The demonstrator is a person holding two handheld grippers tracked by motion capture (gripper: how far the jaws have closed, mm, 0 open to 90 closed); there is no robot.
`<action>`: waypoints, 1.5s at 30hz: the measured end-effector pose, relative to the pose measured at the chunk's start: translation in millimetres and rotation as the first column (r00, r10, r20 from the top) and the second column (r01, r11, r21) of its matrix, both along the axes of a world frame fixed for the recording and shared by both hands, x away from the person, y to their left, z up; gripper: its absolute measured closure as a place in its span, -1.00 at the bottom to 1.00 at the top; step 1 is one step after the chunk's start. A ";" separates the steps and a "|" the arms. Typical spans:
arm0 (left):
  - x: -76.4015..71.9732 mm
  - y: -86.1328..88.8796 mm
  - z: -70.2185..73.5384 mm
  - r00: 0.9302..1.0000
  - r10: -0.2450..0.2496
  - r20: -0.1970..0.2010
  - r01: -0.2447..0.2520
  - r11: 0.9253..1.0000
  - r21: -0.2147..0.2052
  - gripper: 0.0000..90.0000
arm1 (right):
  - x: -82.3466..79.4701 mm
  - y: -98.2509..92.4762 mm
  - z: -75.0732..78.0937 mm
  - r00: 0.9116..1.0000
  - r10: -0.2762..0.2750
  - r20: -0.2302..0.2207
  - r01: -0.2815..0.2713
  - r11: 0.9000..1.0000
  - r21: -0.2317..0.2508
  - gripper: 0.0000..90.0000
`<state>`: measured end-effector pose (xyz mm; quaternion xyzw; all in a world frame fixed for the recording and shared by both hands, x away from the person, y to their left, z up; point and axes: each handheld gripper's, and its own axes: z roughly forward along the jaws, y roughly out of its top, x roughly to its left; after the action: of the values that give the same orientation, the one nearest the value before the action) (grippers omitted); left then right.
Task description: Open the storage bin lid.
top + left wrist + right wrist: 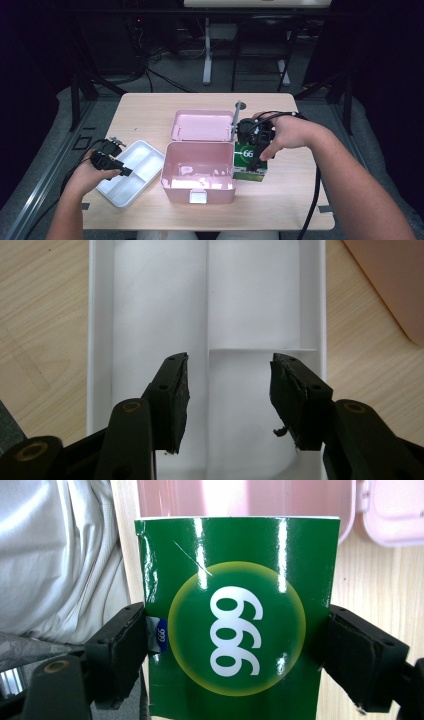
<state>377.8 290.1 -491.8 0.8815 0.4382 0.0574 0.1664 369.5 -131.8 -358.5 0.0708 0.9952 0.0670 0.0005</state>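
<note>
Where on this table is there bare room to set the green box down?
Free: the far strip of table beyond the pink case's lid, the front right corner beside the green box, and the white divided tray compartments. Crowded: the centre, where the pink case and the right gripper sit close together.

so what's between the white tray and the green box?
The open pink case sits between the white tray and the green box, which the right gripper holds; that shows in the high view.
</note>
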 end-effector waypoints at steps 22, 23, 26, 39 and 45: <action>0.0 -0.9 -2.0 1.000 0.008 -0.004 -0.008 1.000 -0.008 0.11 | 7.2 72.5 -6.7 0.999 0.046 -0.027 -0.045 0.999 0.013 -0.62; 0.0 -0.6 -1.9 1.000 0.007 -0.006 -0.008 1.000 -0.007 0.11 | 7.4 73.7 -7.5 0.999 0.046 -0.027 -0.045 0.999 0.007 -0.62; 0.2 0.2 -1.9 1.000 0.007 -0.006 -0.007 1.000 -0.006 0.11 | 8.0 75.7 -11.4 0.998 0.054 -0.019 -0.054 0.999 -0.003 -0.62; 0.6 0.3 -2.3 1.000 0.006 -0.004 -0.006 1.000 -0.002 0.11 | 15.6 74.7 -40.8 0.998 0.059 0.002 -0.059 0.998 -0.021 -0.63; 1.0 0.6 -2.6 1.000 0.002 -0.007 -0.002 1.000 0.002 0.11 | 18.1 75.2 -57.9 0.998 0.060 -0.002 -0.060 0.998 -0.031 -0.63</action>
<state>378.8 290.6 -494.3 0.8815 0.4395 0.0549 0.1638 387.6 -56.6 -416.5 0.0408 0.9979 0.0513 -0.0011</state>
